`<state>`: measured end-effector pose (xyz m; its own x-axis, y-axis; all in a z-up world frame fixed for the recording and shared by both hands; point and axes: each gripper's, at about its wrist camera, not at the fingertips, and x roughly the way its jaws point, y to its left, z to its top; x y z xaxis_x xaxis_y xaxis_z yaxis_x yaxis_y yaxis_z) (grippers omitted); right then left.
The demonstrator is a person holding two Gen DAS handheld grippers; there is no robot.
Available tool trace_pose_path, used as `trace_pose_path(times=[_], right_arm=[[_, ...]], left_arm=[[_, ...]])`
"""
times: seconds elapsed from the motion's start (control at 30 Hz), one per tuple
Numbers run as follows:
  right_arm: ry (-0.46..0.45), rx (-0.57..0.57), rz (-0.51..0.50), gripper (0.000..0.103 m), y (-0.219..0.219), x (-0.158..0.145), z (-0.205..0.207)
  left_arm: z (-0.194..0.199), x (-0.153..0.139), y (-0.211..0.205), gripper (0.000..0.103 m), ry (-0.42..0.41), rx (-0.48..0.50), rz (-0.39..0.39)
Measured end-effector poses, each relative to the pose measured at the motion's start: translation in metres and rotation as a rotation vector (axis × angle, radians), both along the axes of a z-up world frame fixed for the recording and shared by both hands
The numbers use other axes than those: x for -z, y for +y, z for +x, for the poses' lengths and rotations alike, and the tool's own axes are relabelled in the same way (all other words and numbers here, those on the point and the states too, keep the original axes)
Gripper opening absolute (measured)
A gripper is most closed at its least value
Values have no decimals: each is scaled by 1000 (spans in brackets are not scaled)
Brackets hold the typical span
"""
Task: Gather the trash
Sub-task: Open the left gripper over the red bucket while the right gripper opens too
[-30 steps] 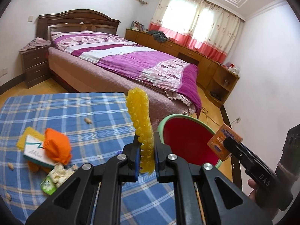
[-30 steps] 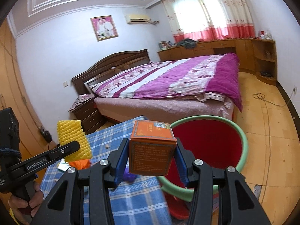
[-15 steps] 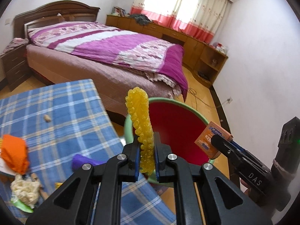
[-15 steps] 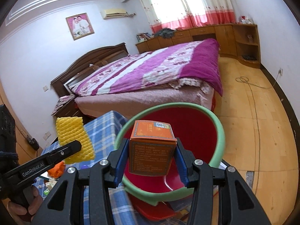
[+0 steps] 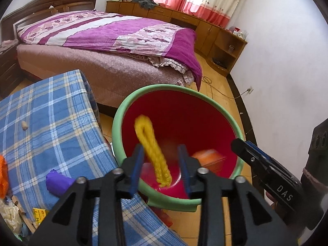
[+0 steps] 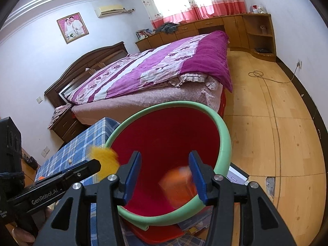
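A red bin with a green rim [image 5: 127,106] [image 6: 223,135] stands on the floor beside the table. My left gripper [image 5: 162,168] is open over the bin. The yellow foam net [image 5: 152,153] hangs loose between its jaws, blurred, falling into the bin; it also shows in the right wrist view [image 6: 104,158]. My right gripper [image 6: 165,176] is open above the bin. The orange box [image 6: 178,186] is blurred and dropping inside the bin; it also shows in the left wrist view [image 5: 209,158].
The table with a blue plaid cloth [image 5: 41,123] holds a purple scrap [image 5: 58,182], a peanut [image 5: 24,125], crumpled wrappers [image 5: 10,217] and an orange piece [image 5: 3,176]. A bed [image 5: 114,47] stands behind. Papers [image 6: 235,176] lie on the wooden floor by the bin.
Both grippers moved over the bin and opened. The yellow foam net and the orange box were let go and are falling into the bin.
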<state>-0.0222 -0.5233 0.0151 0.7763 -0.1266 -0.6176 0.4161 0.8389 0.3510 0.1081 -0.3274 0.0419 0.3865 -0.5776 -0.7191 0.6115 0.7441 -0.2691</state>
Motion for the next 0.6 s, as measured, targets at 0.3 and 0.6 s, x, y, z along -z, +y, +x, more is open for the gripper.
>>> trace_pose_path(times=[0.3, 0.6], right_arm=[[-23, -2, -8, 63, 9, -8, -8], [-54, -28, -31, 69, 37, -23, -21]], left_arm=[[-7, -7, 7, 40, -19, -4, 8], [-15, -17, 41, 40, -9, -46, -8]])
